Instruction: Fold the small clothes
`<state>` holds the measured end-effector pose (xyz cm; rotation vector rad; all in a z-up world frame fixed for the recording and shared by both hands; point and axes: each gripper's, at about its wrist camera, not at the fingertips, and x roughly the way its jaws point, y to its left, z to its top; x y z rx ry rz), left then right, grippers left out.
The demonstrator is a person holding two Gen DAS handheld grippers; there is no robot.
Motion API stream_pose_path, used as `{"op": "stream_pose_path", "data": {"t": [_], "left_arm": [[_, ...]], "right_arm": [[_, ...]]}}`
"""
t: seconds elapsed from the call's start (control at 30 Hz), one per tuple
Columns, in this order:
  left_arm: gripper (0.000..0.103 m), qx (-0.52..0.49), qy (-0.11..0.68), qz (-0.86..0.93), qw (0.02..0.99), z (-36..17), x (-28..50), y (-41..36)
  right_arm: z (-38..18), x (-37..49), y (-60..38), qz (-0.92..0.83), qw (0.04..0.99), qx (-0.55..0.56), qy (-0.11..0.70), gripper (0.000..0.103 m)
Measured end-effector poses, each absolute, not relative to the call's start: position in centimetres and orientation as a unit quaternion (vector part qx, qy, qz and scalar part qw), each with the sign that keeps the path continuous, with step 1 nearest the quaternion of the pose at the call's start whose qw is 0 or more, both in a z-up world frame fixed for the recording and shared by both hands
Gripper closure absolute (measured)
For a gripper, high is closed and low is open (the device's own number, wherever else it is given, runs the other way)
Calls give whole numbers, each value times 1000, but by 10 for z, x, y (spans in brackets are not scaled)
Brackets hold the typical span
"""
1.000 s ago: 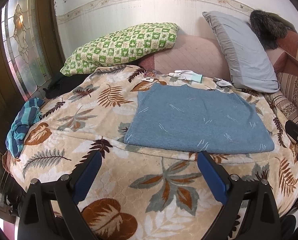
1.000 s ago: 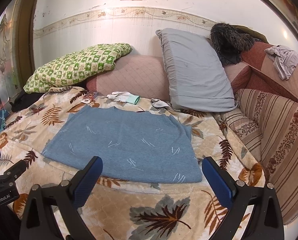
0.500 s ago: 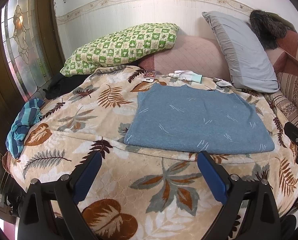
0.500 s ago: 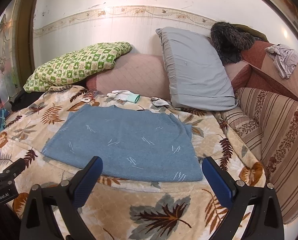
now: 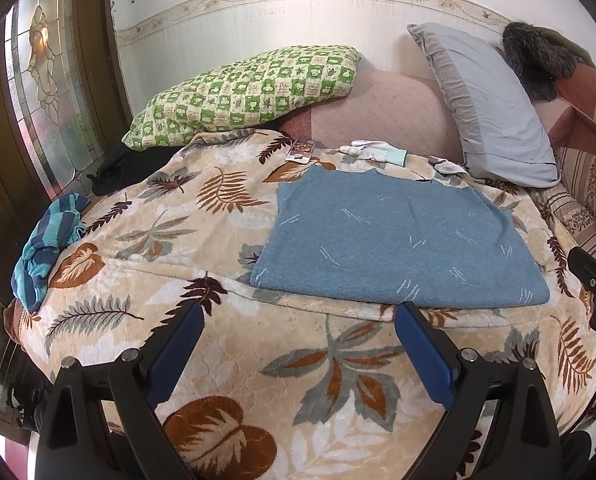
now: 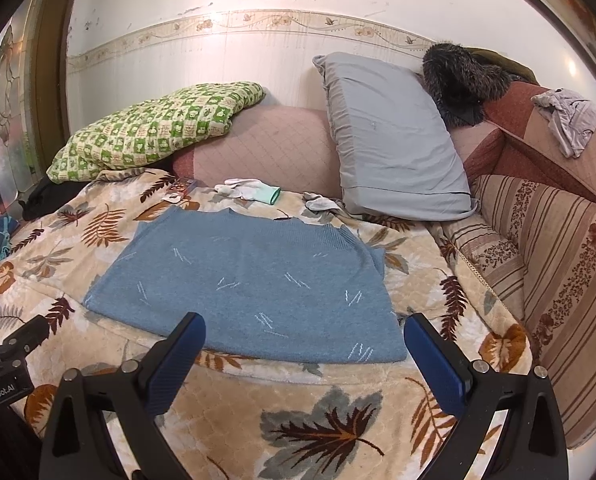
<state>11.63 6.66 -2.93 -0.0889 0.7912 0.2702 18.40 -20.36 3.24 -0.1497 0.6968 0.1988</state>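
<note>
A blue knit sweater (image 5: 393,240) lies flat on the leaf-patterned bedspread (image 5: 202,240), sleeves tucked under, neck toward the wall. It also shows in the right wrist view (image 6: 250,284). My left gripper (image 5: 299,320) is open and empty, held over the bedspread just in front of the sweater's near hem. My right gripper (image 6: 303,336) is open and empty, its fingers above the near hem toward the sweater's right corner. The side of the right gripper (image 5: 593,284) shows at the left wrist view's right edge.
A green checked pillow (image 5: 246,88) and a grey pillow (image 5: 485,100) lean at the back. White gloves (image 5: 377,150) and a small packet (image 5: 301,150) lie behind the sweater. A striped blue cloth (image 5: 46,248) sits at the bed's left edge. A striped sofa cushion (image 6: 557,280) borders the right.
Both grippers have hardly moved; the right wrist view has drifted slightly nearer the sweater's hem. Both stay open and the sweater lies as before.
</note>
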Motion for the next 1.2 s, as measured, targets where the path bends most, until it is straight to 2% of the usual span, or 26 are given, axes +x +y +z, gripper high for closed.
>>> {"op": "stream_pose_path", "data": {"t": [1.2], "left_arm": [[6, -48, 389, 136, 910, -33, 114, 73]], "right_arm": [[18, 182, -203, 101, 926, -72, 356, 2]]}}
